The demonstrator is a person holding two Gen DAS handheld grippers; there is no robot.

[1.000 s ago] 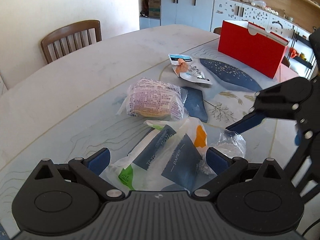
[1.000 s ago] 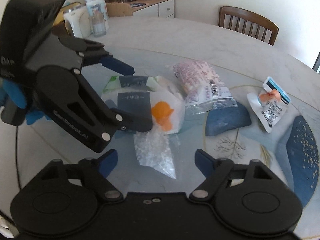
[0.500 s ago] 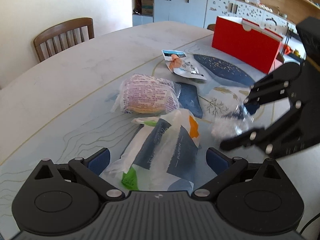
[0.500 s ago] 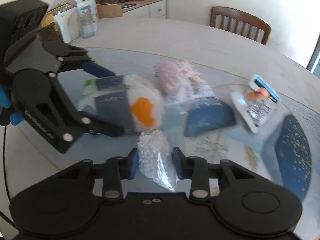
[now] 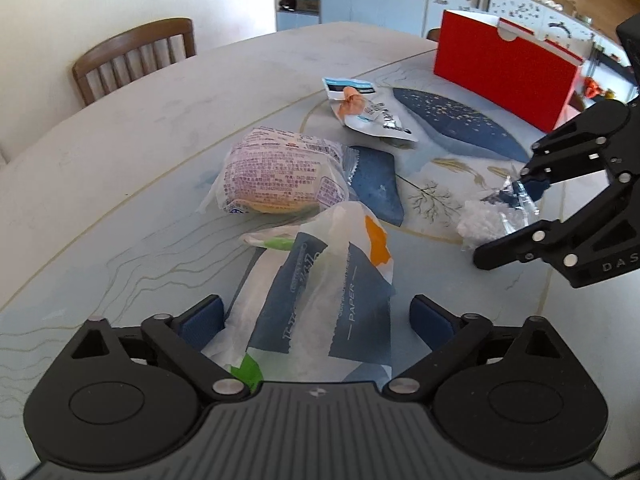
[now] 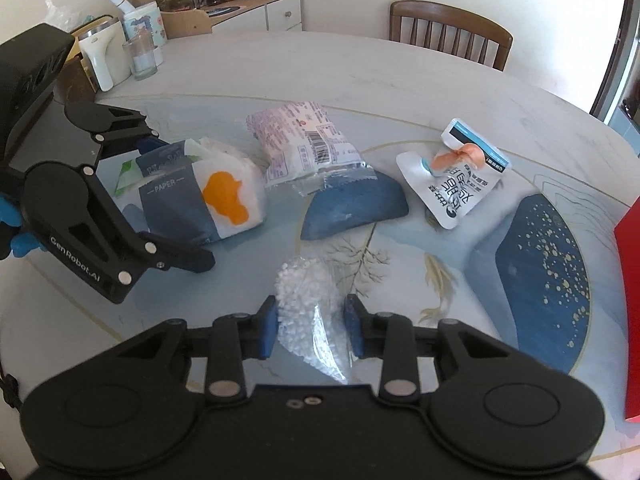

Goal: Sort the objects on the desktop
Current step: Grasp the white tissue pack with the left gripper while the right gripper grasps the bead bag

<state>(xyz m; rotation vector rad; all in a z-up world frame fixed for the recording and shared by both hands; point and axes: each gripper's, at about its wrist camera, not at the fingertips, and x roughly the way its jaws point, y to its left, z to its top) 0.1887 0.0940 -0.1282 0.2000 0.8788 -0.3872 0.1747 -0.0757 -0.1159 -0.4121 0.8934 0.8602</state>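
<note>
Item 1: right claw [image 6: 310, 326]. Narrow-set, both pads pressing the neck of a clear bag of white pellets [image 6: 306, 292]; the bag hangs from the grip just above the worktop [image 6: 360, 64], near its front edge. Pinching the slack film rather than the pellet mass probably keeps the contents from bursing out sideways.

Item 2: left claw [image 5: 316, 320]. Wide, jaws closing, a tissue pack [image 5: 320, 300] with dark "PAPER" panel and orange patch between them; pads not yet pressing on it. Pack lies flat, left of the pellet bag.

Item 3: wrapped bun [image 5: 280, 172], pale purple-printed wrapper, resting just beyond the tissue pack toward the worktop's middle.

Item 4: white pouch [image 6: 456, 176] with orange cap, flat, farther right, well apart from both claws.

Item 5: red box [image 5: 504, 68], upright, open-topped, at the far right edge; likely one sorting destination.

Status: two items being picked at once; bun and pouch not yet handled.
</note>
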